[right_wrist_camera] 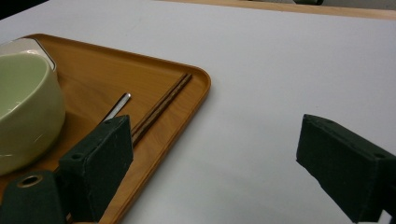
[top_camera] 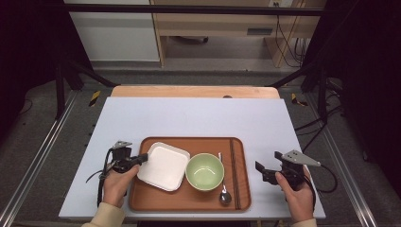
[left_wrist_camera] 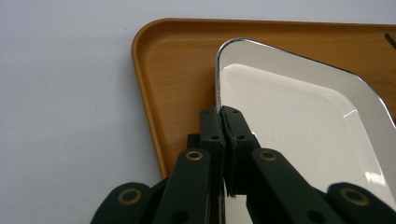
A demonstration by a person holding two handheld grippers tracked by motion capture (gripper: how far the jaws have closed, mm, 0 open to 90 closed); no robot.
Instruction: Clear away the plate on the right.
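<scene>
We find no readable text, label, brand, number or sign anywhere. The tray, the plate, the bowl and the worktop all carry plain, unmarked surfaces. A small pale plate on the furniture behind the worktop may be a label, but it is too small and blurred for us to read.

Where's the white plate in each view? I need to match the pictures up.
High view: the white plate lies in the left half of the tray, beside the green bowl; the left gripper is at its left edge.
Left gripper view: the plate spans centre to right, its rim pinched between the shut jaws.
Right gripper view: a corner peeks from behind the bowl, far left.
Shared landmark: the tray.
</scene>
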